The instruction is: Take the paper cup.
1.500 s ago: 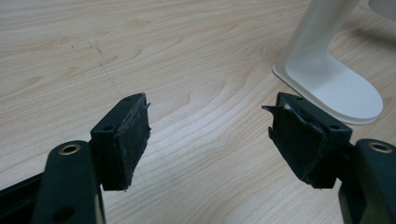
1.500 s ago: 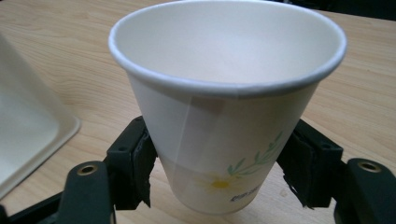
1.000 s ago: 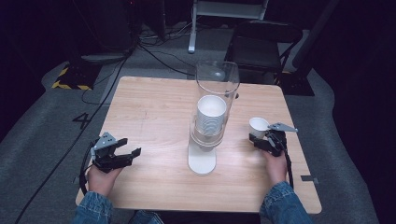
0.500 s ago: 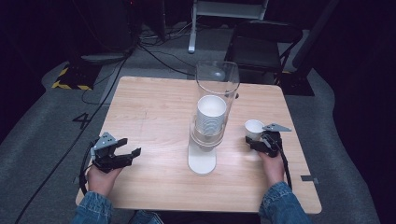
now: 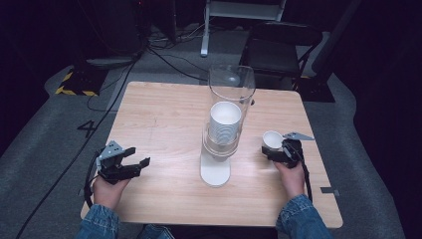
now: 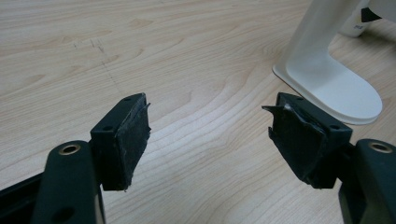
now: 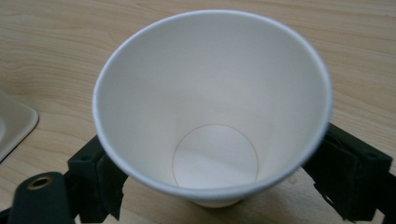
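While the small white paper cup sits upright between the jaws of the right gripper, clamped by its sides so the mouth stays up, it rests low over the wooden table. The clear tube dispenser on a white stand, stacked with cups, rises beyond those jaws. The left gripper waits with jaws spread wide and empty, leaving the work to the other hand.

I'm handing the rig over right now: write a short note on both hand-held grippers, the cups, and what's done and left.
Right hand-held gripper: shut on one empty paper cup, upright, to the right of the dispenser.
Left hand-held gripper: open, holding nothing, low over the table at front left.
Cup dispenser: mid-table, stack of cups inside its clear tube.
Done: one cup is out and gripped.
Left: probably setting that cup down; any further cups remain in the stack.
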{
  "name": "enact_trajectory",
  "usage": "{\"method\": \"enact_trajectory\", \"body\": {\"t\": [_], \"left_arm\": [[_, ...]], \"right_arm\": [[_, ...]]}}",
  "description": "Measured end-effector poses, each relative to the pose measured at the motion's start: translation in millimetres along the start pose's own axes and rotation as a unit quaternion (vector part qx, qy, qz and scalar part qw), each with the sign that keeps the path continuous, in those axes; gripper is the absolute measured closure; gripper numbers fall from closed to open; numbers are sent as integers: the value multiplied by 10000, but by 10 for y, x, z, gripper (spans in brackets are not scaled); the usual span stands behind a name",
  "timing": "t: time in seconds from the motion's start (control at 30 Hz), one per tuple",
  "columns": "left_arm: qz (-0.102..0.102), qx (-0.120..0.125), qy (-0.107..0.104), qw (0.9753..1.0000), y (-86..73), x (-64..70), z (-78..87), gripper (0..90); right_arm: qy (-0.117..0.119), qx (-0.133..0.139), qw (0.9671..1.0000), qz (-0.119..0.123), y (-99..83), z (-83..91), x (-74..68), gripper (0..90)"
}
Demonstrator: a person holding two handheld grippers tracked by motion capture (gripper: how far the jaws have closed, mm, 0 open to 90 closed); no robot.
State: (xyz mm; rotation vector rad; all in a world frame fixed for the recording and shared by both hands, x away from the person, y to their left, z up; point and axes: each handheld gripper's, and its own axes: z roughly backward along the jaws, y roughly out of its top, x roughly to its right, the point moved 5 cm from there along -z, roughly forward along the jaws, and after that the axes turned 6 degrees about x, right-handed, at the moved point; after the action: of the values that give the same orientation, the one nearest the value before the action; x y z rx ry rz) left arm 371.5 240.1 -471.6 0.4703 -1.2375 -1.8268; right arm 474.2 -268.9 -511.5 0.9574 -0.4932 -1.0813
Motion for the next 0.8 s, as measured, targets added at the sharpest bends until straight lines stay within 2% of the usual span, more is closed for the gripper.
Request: {"method": "enact_trajectory", "body": {"t": [0.13, 0.2, 0.3, 0.4, 0.43, 0.53, 0.57, 0.73, 0.8], "left_arm": [[4, 11, 3, 10000, 1, -3, -1, 281], [1, 19, 1, 10000, 4, -7, 3, 281], [2, 28, -1, 10000, 9, -11, 6, 281], [6, 31, -6, 10000, 12, -9, 6, 281], [2, 41, -6, 10000, 16, -4, 9, 281], [-44, 40, -23, 10000, 30, 10, 20, 281], [-44, 40, -23, 10000, 30, 10, 20, 280], [-107, 76, -69, 9999, 57, 59, 29, 280], [-113, 80, -115, 9998, 65, 91, 33, 279]], "right_arm": [[53, 51, 10000, -39, 13, 43, 14, 95], [73, 76, 9999, 37, 36, 101, 7, 42], [34, 144, 9999, 90, 62, 151, -1, 25], [-5, 342, 9992, 185, 128, 266, -12, 7], [-30, 429, 9988, 221, 183, 355, -23, 1], [24, 617, 9977, 268, 263, 502, -80, 3], [24, 617, 9977, 268, 263, 502, -80, 3], [264, 784, 9955, 454, 356, 686, -231, 7], [499, 868, 9935, 541, 396, 779, -353, 6]]}}
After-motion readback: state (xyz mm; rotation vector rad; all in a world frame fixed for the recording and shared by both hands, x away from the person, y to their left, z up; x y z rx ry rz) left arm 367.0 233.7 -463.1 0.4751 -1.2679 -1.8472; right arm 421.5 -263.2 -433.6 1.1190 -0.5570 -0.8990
